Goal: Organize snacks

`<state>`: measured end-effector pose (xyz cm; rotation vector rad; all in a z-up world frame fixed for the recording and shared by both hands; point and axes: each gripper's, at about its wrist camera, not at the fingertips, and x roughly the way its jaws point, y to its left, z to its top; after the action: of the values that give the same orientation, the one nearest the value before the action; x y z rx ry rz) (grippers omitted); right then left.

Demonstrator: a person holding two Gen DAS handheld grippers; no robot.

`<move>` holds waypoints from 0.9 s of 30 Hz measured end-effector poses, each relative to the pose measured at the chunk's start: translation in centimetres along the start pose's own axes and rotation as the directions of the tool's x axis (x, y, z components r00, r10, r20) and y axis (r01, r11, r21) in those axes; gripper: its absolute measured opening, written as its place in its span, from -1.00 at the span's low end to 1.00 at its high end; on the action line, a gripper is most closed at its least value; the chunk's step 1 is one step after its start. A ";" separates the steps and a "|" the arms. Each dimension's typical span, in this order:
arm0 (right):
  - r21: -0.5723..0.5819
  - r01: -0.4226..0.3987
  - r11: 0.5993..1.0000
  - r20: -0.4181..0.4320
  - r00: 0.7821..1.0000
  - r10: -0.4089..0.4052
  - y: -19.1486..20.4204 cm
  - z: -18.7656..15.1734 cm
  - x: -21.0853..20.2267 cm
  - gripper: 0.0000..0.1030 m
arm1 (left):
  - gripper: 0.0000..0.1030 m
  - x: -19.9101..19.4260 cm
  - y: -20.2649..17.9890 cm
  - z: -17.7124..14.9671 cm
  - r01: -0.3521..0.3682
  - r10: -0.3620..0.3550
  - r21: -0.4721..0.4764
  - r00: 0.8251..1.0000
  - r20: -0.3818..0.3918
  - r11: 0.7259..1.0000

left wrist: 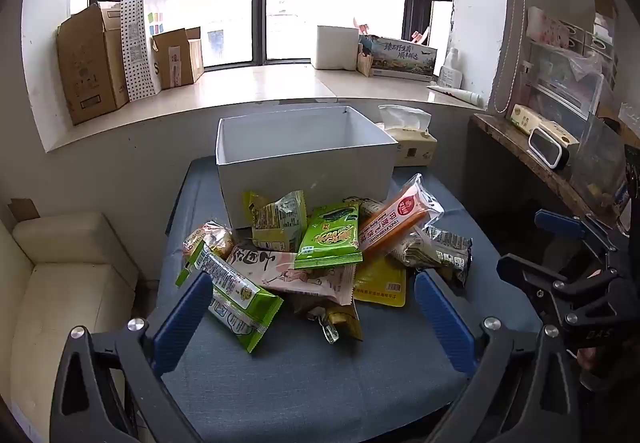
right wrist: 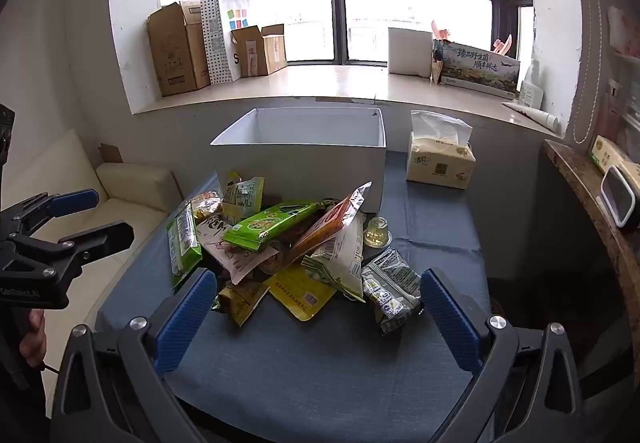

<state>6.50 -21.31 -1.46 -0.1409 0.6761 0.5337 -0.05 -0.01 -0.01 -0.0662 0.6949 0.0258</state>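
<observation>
Both tongs stand released: left tongs (left wrist: pixel 314 307) and right tongs (right wrist: pixel 318 307) hover empty, jaws wide, above my blue worktop (left wrist: pixel 304 375). Just beyond them I see the snack packets (left wrist: pixel 320 259) heaped loose, touching the front wall of the white box (left wrist: pixel 304 179). A tissue pack (right wrist: pixel 440 163) sits beside that box.
</observation>
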 end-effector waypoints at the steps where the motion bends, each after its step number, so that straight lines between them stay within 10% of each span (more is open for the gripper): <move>1: 0.000 -0.002 1.000 0.001 1.000 0.002 0.0 0.1 0.0 1.00 | 1.00 0.0 0.0 0.0 -0.001 0.001 0.000 1.000 0.000 1.000; 27: 0.001 0.010 1.000 -0.006 1.000 -0.010 0.0 0.0 -0.1 1.00 | 1.00 0.1 -0.1 0.1 -0.010 0.010 0.009 1.000 -0.022 1.000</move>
<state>6.46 -21.38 -1.44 -0.1445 0.6811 0.5238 0.08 -0.15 -0.05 -0.0544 0.7168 0.0314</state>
